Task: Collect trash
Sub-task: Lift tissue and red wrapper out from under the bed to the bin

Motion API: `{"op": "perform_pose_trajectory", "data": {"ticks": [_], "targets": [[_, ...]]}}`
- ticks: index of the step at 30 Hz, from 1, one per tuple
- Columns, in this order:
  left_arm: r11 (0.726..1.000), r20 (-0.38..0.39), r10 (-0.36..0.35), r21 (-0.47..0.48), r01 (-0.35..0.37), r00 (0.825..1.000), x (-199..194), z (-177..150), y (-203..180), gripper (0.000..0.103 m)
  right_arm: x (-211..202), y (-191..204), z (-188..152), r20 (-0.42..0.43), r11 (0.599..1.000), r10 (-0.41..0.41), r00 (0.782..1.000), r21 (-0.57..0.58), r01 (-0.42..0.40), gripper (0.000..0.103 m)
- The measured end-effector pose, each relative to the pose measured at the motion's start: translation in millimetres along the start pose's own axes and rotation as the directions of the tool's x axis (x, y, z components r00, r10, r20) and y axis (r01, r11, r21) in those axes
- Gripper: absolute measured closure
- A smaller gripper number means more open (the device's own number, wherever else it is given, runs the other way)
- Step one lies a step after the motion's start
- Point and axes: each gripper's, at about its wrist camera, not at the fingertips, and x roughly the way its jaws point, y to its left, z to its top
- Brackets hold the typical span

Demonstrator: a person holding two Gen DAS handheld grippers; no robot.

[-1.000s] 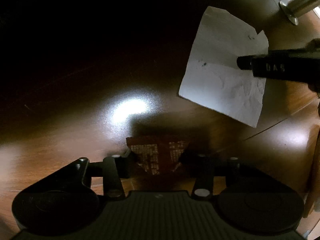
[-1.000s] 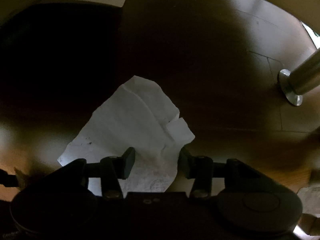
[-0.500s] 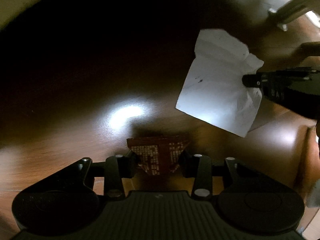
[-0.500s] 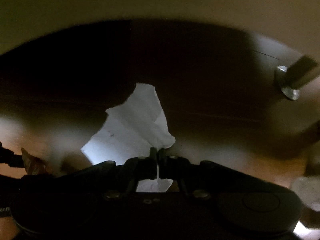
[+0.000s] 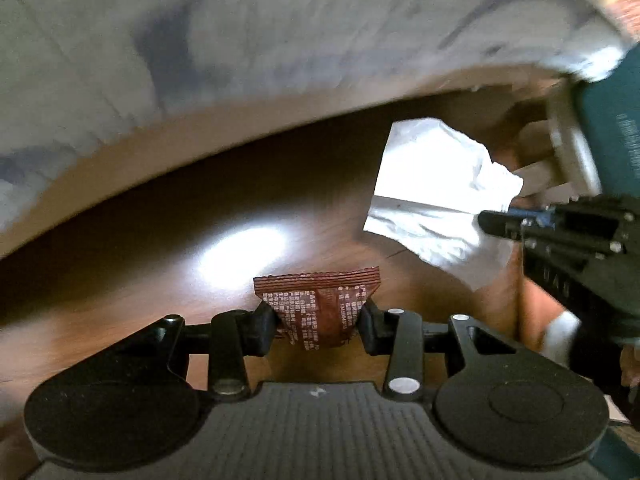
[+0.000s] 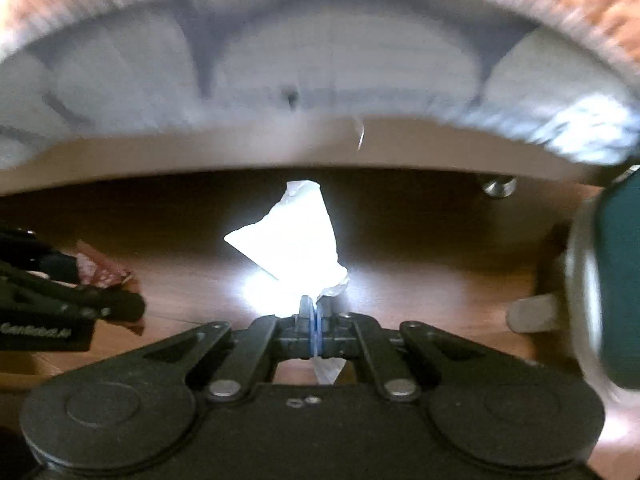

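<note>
- The left gripper (image 5: 319,319) is pinching a small red packet (image 5: 320,308) between its half-closed fingers.
- The right gripper (image 6: 316,320) is squeezing tight on a white paper (image 6: 292,248), which is hanging in front of it, above the wood floor (image 5: 120,264).

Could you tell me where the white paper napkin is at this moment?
The white paper napkin hangs pinched in the shut jaws of the right gripper, above the wooden floor, right of the red wrapper in the left gripper.
</note>
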Motion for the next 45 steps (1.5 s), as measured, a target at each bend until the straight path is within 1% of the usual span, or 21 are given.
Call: {"op": "perform_pose_trajectory", "data": {"ticks": [4, 7, 10, 12, 13, 14, 18, 21, 22, 27, 30, 32, 35, 37, 38, 42, 45], "targets": [[1.000, 0.061, -0.009, -0.016, 0.010, 0.998, -59, 1, -12, 0.064, -65, 2, 4, 0.070, 0.999, 0.023, 0.997, 0.029, -0.025, 0.101], [0.999, 0.121, -0.010, -0.035, 0.014, 0.993, -104, -1, -20, 0.064, -105, -3, 5, 0.119, 0.998, 0.030, 0.992, 0.058, -0.037, 0.101], [1.000, 0.188, 0.008, -0.031, -0.002, 0.982, -147, -7, -32, 0.063, -147, -9, 1, 0.183, 0.995, 0.032, 0.983, 0.087, -0.049, 0.101], [1.000, 0.241, 0.019, -0.023, -0.014, 0.970, -174, -12, -42, 0.063, -179, -15, -4, 0.235, 0.993, 0.036, 0.971, 0.097, -0.060, 0.101], [1.000, 0.261, 0.019, -0.022, -0.014, 0.965, -185, -19, -51, 0.063, -191, -20, -5, 0.259, 0.994, 0.032, 0.965, 0.096, -0.059, 0.101], [1.000, 0.284, 0.019, -0.025, -0.013, 0.959, -196, -19, -65, 0.063, -202, -26, -7, 0.287, 0.994, 0.026, 0.958, 0.098, -0.057, 0.101], [1.000, 0.369, 0.025, -0.022, -0.018, 0.929, -242, -25, -97, 0.063, -253, -45, -14, 0.379, 0.989, 0.014, 0.925, 0.129, -0.068, 0.101], [1.000, 0.425, 0.026, -0.004, -0.026, 0.905, -270, -25, -131, 0.063, -287, -63, -20, 0.448, 0.986, -0.005, 0.894, 0.152, -0.071, 0.101], [1.000, 0.441, 0.025, 0.004, -0.029, 0.897, -271, -26, -142, 0.063, -296, -70, -21, 0.471, 0.985, -0.011, 0.882, 0.157, -0.071, 0.101], [0.999, 0.519, 0.004, 0.040, -0.029, 0.855, -311, -15, -201, 0.063, -342, -105, -25, 0.564, 0.978, -0.053, 0.824, 0.195, -0.071, 0.101], [0.994, 0.563, 0.011, 0.083, -0.070, 0.827, -330, -9, -242, 0.063, -365, -131, -28, 0.604, 0.973, -0.087, 0.792, 0.224, -0.063, 0.101], [0.993, 0.579, -0.007, 0.097, -0.060, 0.816, -338, -2, -264, 0.063, -377, -148, -29, 0.624, 0.968, -0.110, 0.774, 0.245, -0.060, 0.101], [0.992, 0.585, -0.040, 0.118, -0.036, 0.810, -344, 11, -295, 0.063, -389, -173, -31, 0.639, 0.958, -0.155, 0.753, 0.282, -0.042, 0.101], [0.989, 0.589, -0.071, 0.148, -0.021, 0.805, -346, 22, -315, 0.063, -393, -188, -33, 0.643, 0.949, -0.180, 0.744, 0.312, -0.040, 0.101], [0.987, 0.584, -0.088, 0.162, -0.009, 0.807, -346, 27, -323, 0.063, -393, -196, -33, 0.641, 0.943, -0.198, 0.741, 0.332, -0.036, 0.101], [0.978, 0.554, -0.143, 0.208, 0.029, 0.820, -334, 48, -355, 0.063, -389, -224, -34, 0.628, 0.921, -0.249, 0.737, 0.389, -0.021, 0.101], [0.972, 0.519, -0.164, 0.229, 0.048, 0.839, -315, 64, -374, 0.063, -377, -245, -34, 0.604, 0.904, -0.273, 0.749, 0.428, -0.016, 0.101]]}}
